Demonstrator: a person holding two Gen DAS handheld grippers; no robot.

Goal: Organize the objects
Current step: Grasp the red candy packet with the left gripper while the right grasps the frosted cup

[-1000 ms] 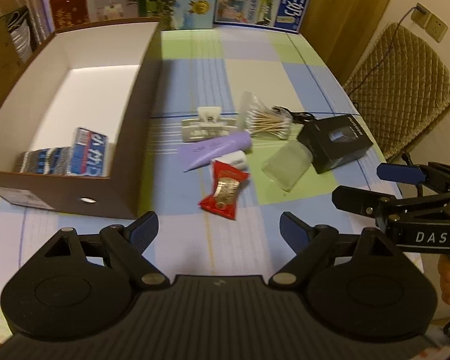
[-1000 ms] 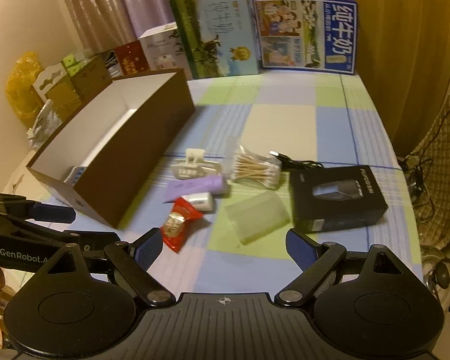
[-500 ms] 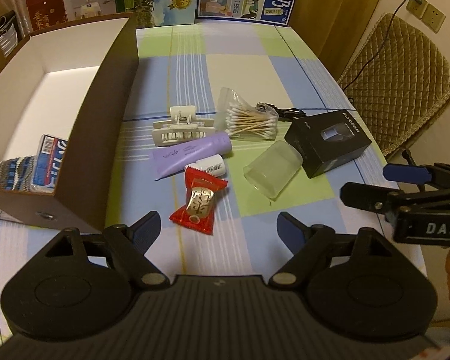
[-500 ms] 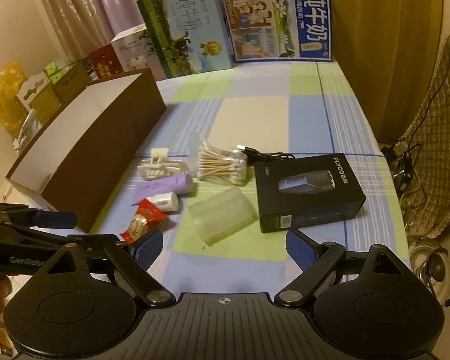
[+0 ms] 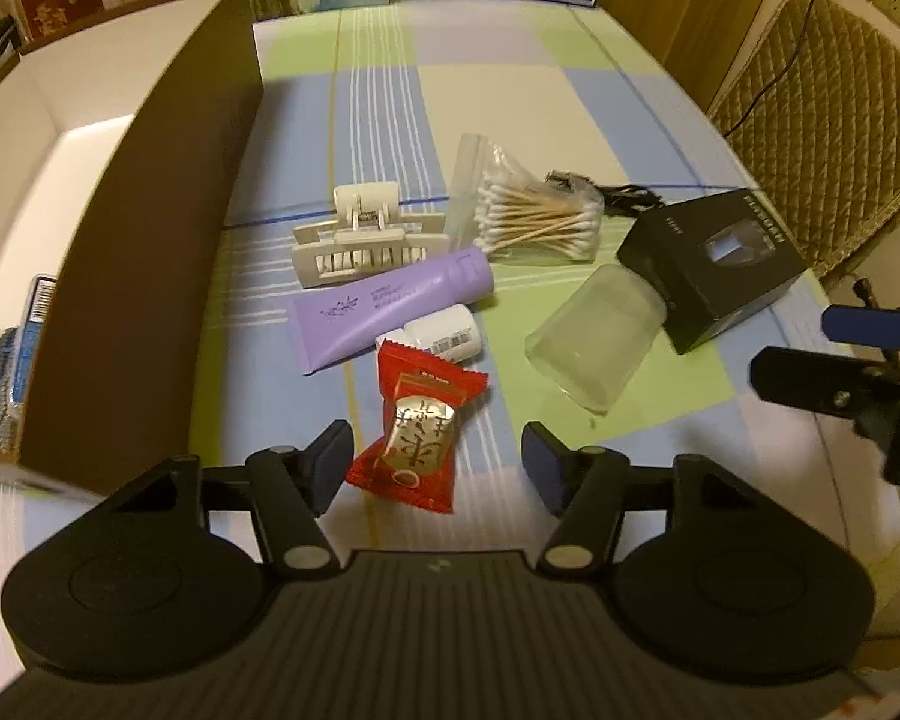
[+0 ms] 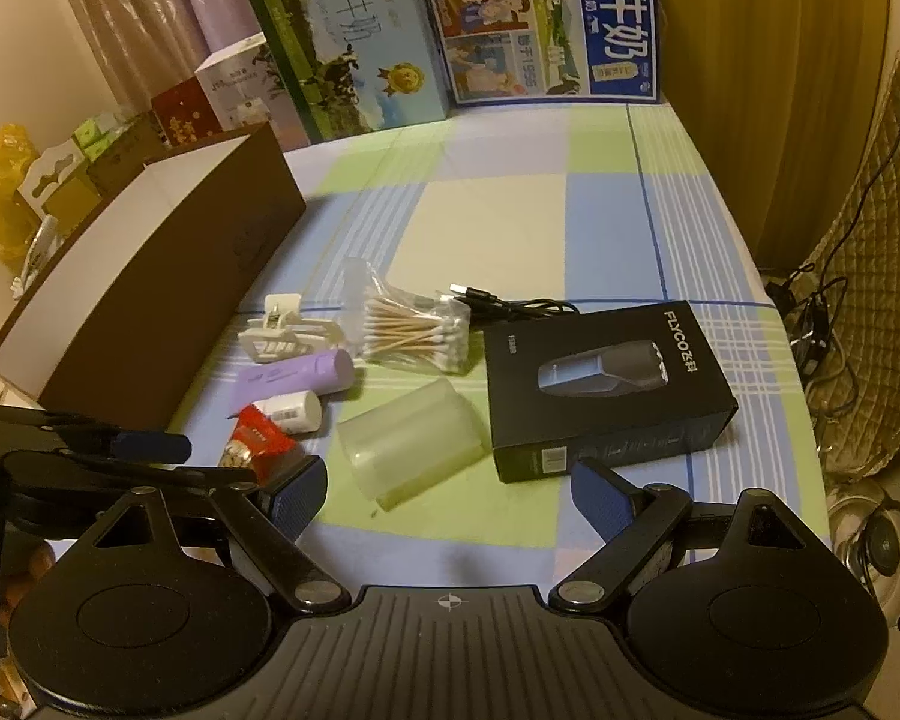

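The red candy wrapper (image 5: 417, 429) is a crinkled sachet with a gold oval and dark characters on its face, lying flat on the counter (image 5: 510, 96) near its front edge. The left tool (image 5: 437, 461) hangs just over its lower end, its jaws having just been closing in, with the wrapper between the blue pads (image 5: 333, 456) though they are not pressing on it yet. The right tool (image 6: 447, 492) is spread wide and empty above the front edge, near a frosted plastic cup (image 6: 411, 441) lying on its side.

Behind the candy sit a small white bottle (image 5: 444, 333), a lilac tube (image 5: 390, 306), a cream hair clip (image 5: 363, 237), a bag of cotton swabs (image 5: 534, 219) and a black shaver box (image 6: 606, 387) with a dark cable (image 6: 510, 303) behind it. A brown cardboard box (image 5: 156, 228) with a white inside runs along the left edge.

The counter wears a checked cloth of blue, green and cream. Milk cartons (image 6: 546, 24) stand along the far edge before curtains (image 6: 150, 6), and a quilted chair (image 5: 822, 120) is off the right edge.
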